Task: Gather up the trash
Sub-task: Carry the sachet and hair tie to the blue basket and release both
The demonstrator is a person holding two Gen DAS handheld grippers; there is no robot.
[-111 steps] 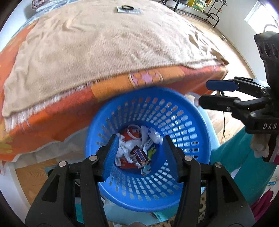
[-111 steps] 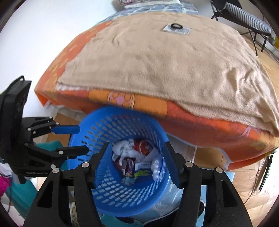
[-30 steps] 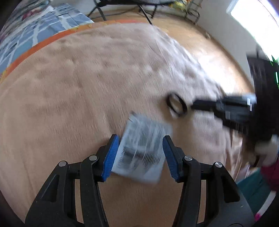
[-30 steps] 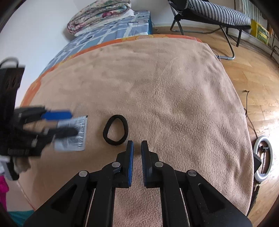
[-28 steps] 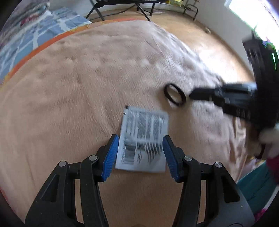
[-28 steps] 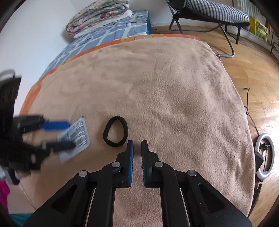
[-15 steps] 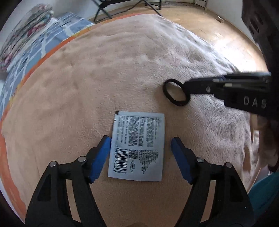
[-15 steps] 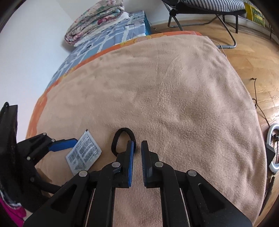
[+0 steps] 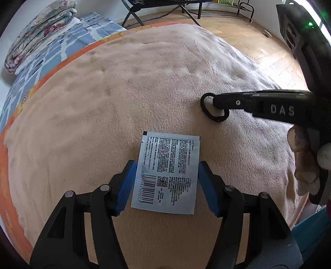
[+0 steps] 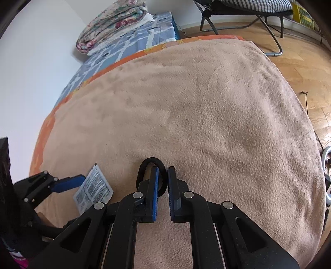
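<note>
My left gripper point(image 9: 165, 186) is closing around the sachet point(image 9: 166, 172), low centre. My right gripper point(image 10: 163, 182) is clenched on the hair tie point(image 10: 152, 162).

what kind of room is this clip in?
Most likely a bedroom: a bed under a beige fleece blanket, a folded floral quilt on the blue patterned sheet, and wooden flooring with a folding chair behind.
</note>
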